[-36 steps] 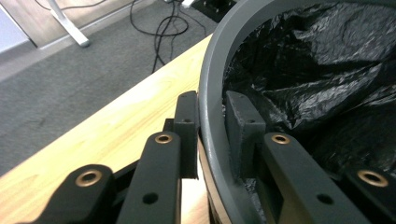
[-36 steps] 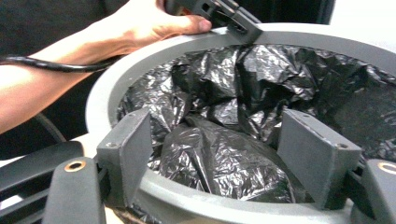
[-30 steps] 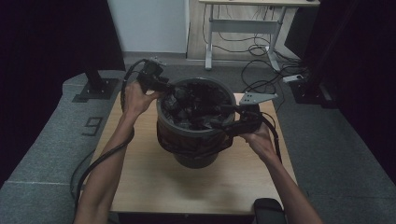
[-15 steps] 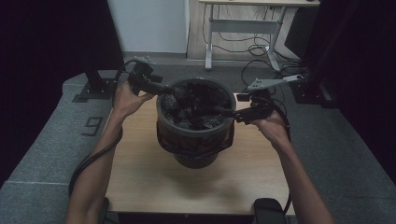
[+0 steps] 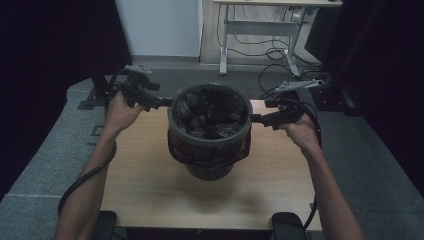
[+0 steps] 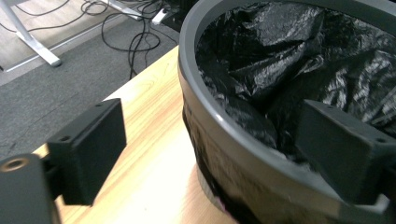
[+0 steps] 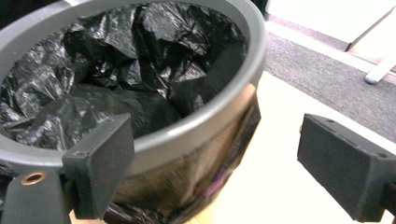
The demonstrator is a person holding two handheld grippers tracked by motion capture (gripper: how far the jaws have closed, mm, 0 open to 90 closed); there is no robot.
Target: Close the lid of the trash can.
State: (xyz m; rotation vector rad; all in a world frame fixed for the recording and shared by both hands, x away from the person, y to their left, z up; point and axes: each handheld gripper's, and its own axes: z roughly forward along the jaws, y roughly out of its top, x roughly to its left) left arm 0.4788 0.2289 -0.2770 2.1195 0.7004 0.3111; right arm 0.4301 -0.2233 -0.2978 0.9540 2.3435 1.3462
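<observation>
So the setup was a light wooden table sitting on grey carpet, with black curtains on both sides, a white wall at the back, and a metal-legged desk behind it with a mess of cables on the floor. Dead centre on the table stood a grey round bin lined with a crumpled black plastic bag, the bag's edge folded over and hanging down the outside under the rim. A person's bare forearms came in from the bottom, one hand on each tool. The left gripper was at the bin's left rim, and in its own view the jaws were spread wide, one outside over the table and one over the bag inside, straddling the rim without pinching anything. The right gripper sat at the right rim, same deal: jaws wide apart, one in front of the rim, the other out over the tabletop, gripping nothing.
</observation>
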